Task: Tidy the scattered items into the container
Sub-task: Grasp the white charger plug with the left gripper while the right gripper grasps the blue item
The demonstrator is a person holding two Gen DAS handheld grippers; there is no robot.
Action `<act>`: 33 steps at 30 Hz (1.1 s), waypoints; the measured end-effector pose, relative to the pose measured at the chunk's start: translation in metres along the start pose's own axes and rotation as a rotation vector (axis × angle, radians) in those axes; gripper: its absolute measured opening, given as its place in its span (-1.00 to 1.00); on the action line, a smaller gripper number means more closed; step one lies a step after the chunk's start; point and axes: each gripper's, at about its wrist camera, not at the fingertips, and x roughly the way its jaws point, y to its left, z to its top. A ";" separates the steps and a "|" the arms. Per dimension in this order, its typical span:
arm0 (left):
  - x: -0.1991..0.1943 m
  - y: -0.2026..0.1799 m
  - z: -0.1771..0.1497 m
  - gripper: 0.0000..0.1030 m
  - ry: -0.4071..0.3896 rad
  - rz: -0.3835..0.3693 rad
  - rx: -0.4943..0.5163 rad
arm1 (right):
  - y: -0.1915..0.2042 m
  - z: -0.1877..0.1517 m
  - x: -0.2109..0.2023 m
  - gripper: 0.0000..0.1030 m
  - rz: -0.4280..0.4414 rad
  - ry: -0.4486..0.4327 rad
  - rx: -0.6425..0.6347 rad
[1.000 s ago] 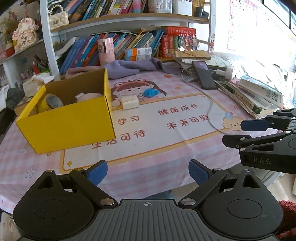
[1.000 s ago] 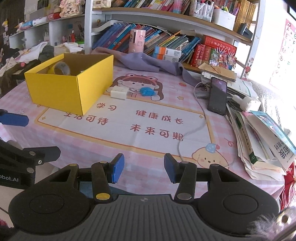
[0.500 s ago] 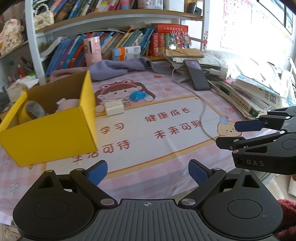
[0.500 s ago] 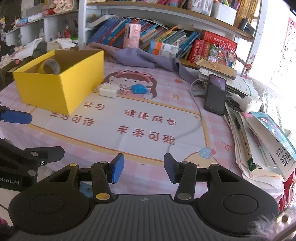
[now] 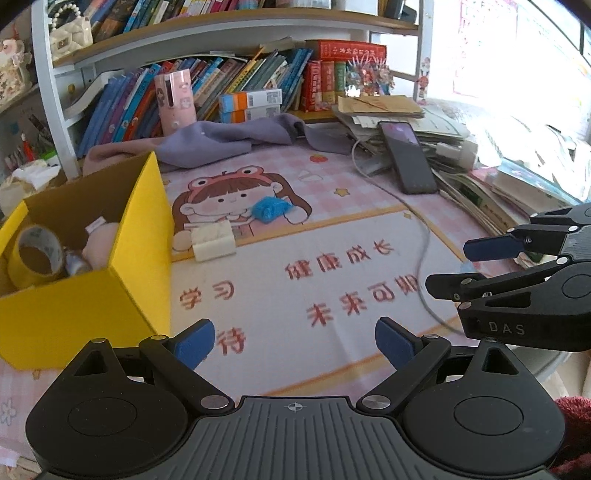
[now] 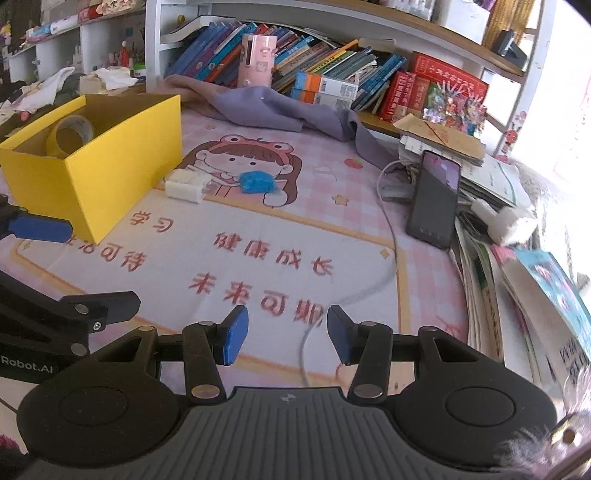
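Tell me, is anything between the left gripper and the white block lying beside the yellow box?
Nothing visible. The open left gripper faces only bare printed mat before the white rectangular block, which lies beside the yellow cardboard box.

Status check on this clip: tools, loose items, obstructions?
Left tool and right tool open, empty. White block and blue wad on mat beside yellow box. White cable near path.

Strong daylight pours in from the right, burning out the window (image 5: 517, 55) area to white in both views. The printed mat (image 6: 258, 258) is evenly lit with soft, faint shadows. Its red lettering looks slightly smeared. Fisheye bending curves the bookshelf (image 5: 221, 33) and darkens the corners.
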 end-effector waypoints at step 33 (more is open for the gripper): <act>0.137 0.016 0.092 0.55 0.127 0.386 -0.069 | -0.049 0.133 0.172 -0.08 0.312 0.024 -0.018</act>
